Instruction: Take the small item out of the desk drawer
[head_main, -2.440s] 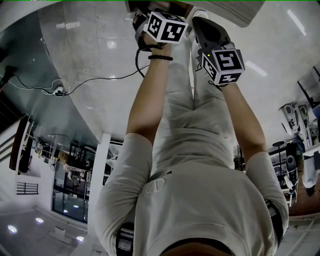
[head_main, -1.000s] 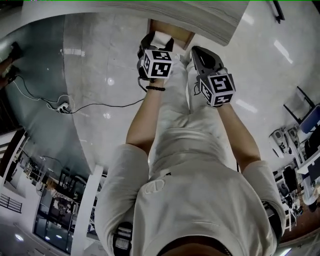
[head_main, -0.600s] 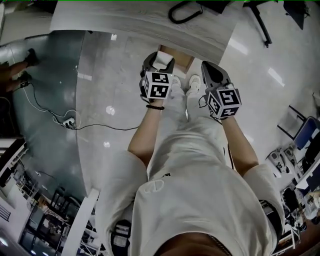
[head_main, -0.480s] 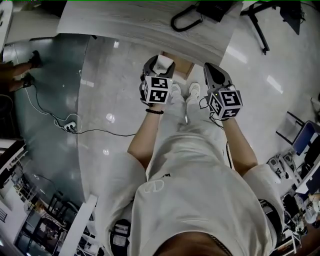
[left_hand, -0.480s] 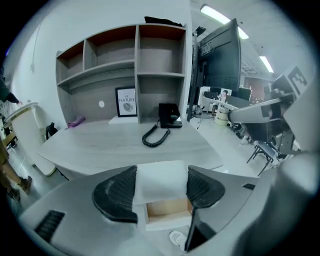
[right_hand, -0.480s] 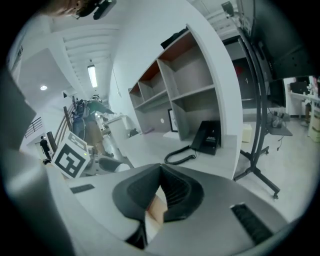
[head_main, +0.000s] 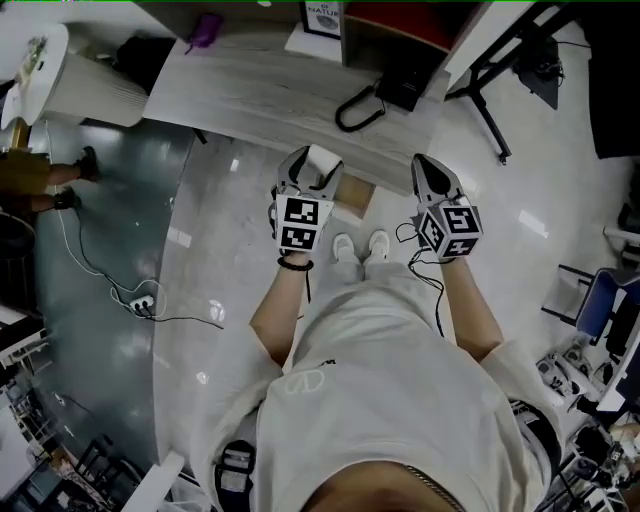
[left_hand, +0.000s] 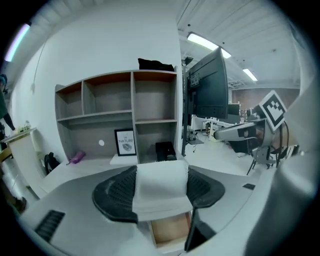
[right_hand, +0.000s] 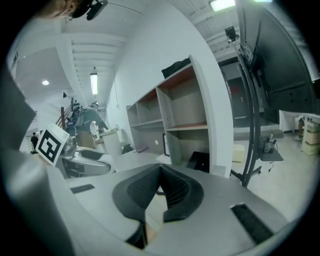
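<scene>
My left gripper (head_main: 312, 168) is shut on a small white block (head_main: 319, 161), held up in front of the desk. In the left gripper view the white block (left_hand: 161, 188) fills the gap between the black ribbed pads. Below it shows the open wooden drawer (left_hand: 170, 231). From above, the drawer (head_main: 353, 196) juts out under the pale wooden desk (head_main: 270, 95), just right of the left gripper. My right gripper (head_main: 431, 176) hangs level with the left one, apart from it. Its jaws (right_hand: 160, 172) meet at the tips with nothing between them.
On the desk lie a black looped cable (head_main: 357, 107), a black device (head_main: 404, 88), a purple thing (head_main: 207, 27) and a framed picture (left_hand: 125, 142) in a grey shelf unit (left_hand: 132, 112). A cord and power strip (head_main: 144, 299) trail on the floor at left. Black stand legs (head_main: 492, 110) rise at right.
The head view has swung up, so the desk top has come into sight. Both grippers have drawn back from the drawer, the left one still carrying the white block.
</scene>
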